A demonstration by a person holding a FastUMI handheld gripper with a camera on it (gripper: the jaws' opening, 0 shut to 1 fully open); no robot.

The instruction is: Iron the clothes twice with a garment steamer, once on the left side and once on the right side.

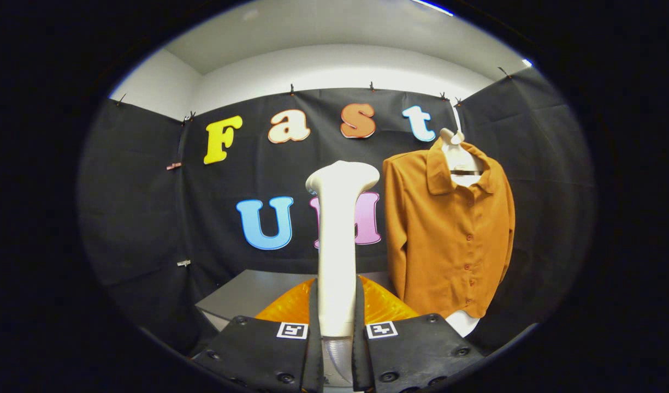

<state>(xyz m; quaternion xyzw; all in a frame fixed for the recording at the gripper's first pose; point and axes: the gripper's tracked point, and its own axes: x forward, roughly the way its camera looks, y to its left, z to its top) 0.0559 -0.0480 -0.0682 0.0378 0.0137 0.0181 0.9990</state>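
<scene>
Between gripper fingers, steamer; shirt beyond.

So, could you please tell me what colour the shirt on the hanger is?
The shirt is plain burnt orange, clearest in the gripper view, beyond the gripper shut on the steamer.

Steamer base hidden between the tool fingers.

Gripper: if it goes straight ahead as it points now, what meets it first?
The gripper, shut on the white garment steamer, likely carries it to the black cloth wall; the orange buttoned shirt hangs beside that line.
</scene>
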